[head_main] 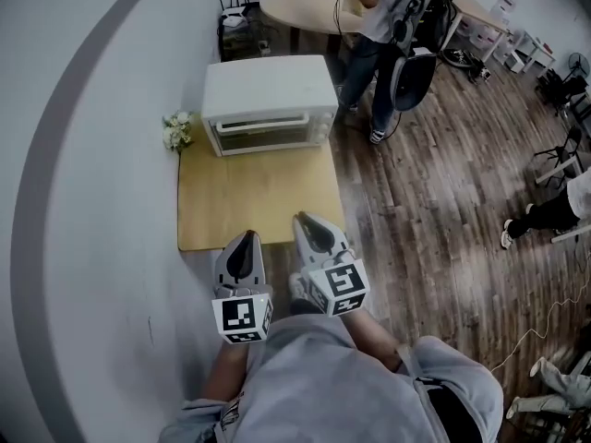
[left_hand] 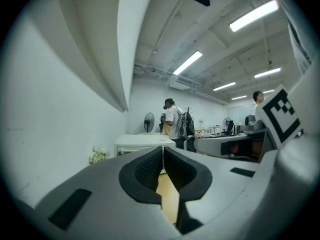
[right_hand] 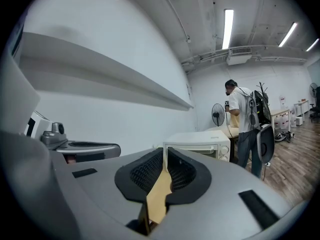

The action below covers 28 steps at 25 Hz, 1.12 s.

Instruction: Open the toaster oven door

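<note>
A white toaster oven point(head_main: 268, 102) stands at the far end of a low wooden table point(head_main: 249, 201), its glass door shut and its handle across the top of the door. It also shows in the left gripper view point(left_hand: 142, 144) and in the right gripper view point(right_hand: 200, 143). My left gripper point(head_main: 246, 238) and right gripper point(head_main: 305, 220) hover side by side over the table's near edge, well short of the oven. Both point at it. Both are shut with nothing between the jaws.
A small bunch of white flowers point(head_main: 175, 129) lies left of the oven by the white wall. A person point(head_main: 374, 35) with a backpack stands behind the oven at a round table point(head_main: 305, 5). Wooden floor runs along the right, with chairs and another person's legs point(head_main: 545, 215).
</note>
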Tool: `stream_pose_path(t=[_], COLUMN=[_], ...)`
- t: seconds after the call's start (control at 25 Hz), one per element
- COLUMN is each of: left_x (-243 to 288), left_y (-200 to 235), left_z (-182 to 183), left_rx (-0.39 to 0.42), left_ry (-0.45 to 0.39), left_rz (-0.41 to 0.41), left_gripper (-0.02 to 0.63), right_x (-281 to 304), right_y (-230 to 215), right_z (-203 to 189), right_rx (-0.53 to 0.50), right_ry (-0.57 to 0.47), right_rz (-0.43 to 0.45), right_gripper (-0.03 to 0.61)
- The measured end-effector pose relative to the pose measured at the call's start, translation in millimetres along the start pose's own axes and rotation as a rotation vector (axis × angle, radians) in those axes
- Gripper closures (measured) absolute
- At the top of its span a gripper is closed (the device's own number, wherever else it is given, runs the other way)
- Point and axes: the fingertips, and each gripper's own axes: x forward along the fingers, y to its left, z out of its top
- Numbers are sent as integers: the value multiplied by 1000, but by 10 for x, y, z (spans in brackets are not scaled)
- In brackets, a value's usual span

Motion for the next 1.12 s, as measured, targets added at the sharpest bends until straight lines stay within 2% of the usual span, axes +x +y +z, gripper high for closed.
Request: stream_pose_path(t=[0.2,0.28,0.32,0.4,0.56,0.88,1.12], left_x=[578,786,882,1047,1326,1861,2238], left_y=[-26,-5,2,14,105,395,545], left_z=[3,-39,-59,-99,-134,-256,-566], left_rx=[12,20,22,28,74,239,458], left_ry=[17,40,54,82,118,196,361], left_rz=[-47,-55,-61,-72,-75,-84,-130], left_gripper=[609,609,601,509,506,505,505], right_x=[419,572,642,764,1015,1552,1938], right_y=[-328,-475,-559,-729,-976,-1291,-1463], right_z=[43,20,7,-26,-116,-252,-339], right_rx=[-26,-45,-56,-90,-194,-439,-614], right_ry=[27,57,74,112,201,339,446], right_rz=[17,23,23,17,31,89,161], right_gripper=[571,532,525,512,495,482,468])
